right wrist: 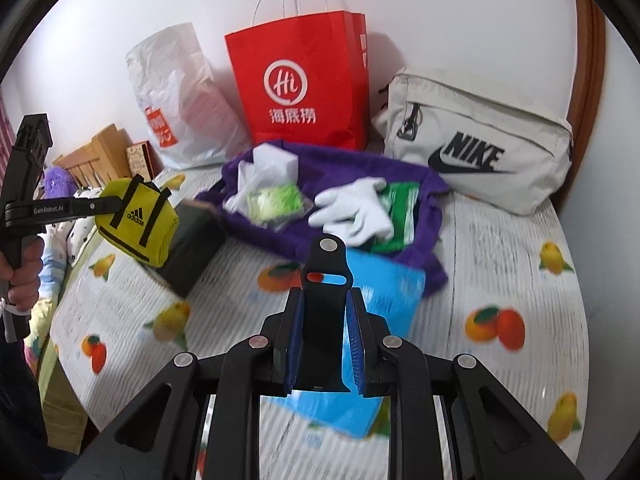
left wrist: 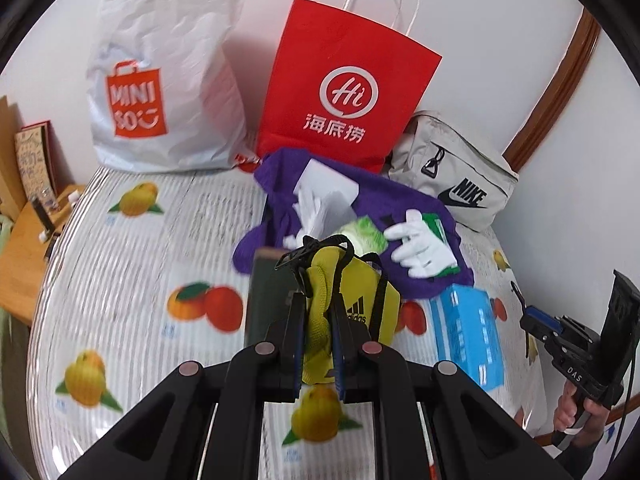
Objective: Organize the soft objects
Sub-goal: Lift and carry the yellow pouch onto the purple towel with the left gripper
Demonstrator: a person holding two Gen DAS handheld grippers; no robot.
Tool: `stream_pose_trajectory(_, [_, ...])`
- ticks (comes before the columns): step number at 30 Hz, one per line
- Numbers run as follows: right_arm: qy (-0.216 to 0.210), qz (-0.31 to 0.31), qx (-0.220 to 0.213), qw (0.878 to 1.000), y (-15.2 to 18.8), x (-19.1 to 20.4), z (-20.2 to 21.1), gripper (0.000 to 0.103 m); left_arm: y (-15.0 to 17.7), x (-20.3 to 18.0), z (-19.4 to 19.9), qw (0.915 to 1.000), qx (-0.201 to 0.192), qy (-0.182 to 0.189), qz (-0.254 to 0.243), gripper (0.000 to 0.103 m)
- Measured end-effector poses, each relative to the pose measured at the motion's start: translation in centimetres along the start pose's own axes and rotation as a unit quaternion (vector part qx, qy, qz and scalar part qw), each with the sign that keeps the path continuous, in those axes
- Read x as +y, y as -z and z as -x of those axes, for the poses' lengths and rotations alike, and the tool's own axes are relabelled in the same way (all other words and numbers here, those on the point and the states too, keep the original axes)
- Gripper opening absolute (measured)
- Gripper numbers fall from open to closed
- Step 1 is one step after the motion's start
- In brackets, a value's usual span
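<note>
Left gripper [left wrist: 318, 344] clamping yellow pouch [left wrist: 352, 300], right gripper [right wrist: 322, 320] clamping black clip [right wrist: 325, 276], purple cloth [right wrist: 332, 168] ahead

My left wrist camera sits behind my left tool [left wrist: 316, 336] and looks forward and downward along its fingers, close above the bed [left wrist: 132, 272]. It faces the wall, where the red paper bag [left wrist: 344, 92] stands. My right tool [left wrist: 536, 320] enters this view at the right edge.

My right wrist camera sits behind my right tool [right wrist: 322, 328], angled downward likewise, from a position further right. My left tool [right wrist: 108, 203] enters at its left edge.

Both views share the bed [right wrist: 500, 264], the red paper bag [right wrist: 304, 84], the white plastic bag [left wrist: 160, 80] [right wrist: 176, 100], the grey pouch [left wrist: 452, 168] [right wrist: 476, 140] and the purple cloth [left wrist: 404, 200] [right wrist: 332, 168].
</note>
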State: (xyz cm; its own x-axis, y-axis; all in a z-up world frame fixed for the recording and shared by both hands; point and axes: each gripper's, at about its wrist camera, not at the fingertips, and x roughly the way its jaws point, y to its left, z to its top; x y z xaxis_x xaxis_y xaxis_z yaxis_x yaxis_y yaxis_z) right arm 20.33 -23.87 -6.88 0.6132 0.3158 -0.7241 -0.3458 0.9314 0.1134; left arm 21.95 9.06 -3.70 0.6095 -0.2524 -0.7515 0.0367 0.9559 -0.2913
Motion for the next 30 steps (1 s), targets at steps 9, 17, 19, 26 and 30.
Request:
stream_pose_trajectory(9, [0.001, -0.003, -0.012, 1.0, -4.5, -1.3, -3.2, 0.022, -4.1, -0.7, -3.4, 1.0, 0.005, 0.002, -0.008, 0.011])
stream_pose_trajectory(17, [0.013, -0.011, -0.014, 1.0, -7.6, -3.1, -5.9, 0.022, -6.5, -1.0, -6.3, 0.9998, 0.017, 0.0, -0.01, 0.011])
stream_pose_trajectory(19, [0.013, -0.011, -0.013, 1.0, -8.2, -3.6, -6.6, 0.022, -7.1, -1.3, -7.1, 0.9997, 0.018, 0.002, -0.014, 0.011])
stream_pose_trajectory(26, [0.018, -0.016, -0.002, 1.0, -10.1, -5.2, -9.9, 0.022, -8.8, -1.9, -10.0, 0.9994, 0.032, 0.007, -0.014, 0.012])
stream_pose_trajectory(30, [0.022, -0.02, 0.006, 1.0, -11.0, -6.1, -11.8, 0.022, -9.5, -2.2, -12.0, 0.9988, 0.044, 0.016, -0.012, 0.012])
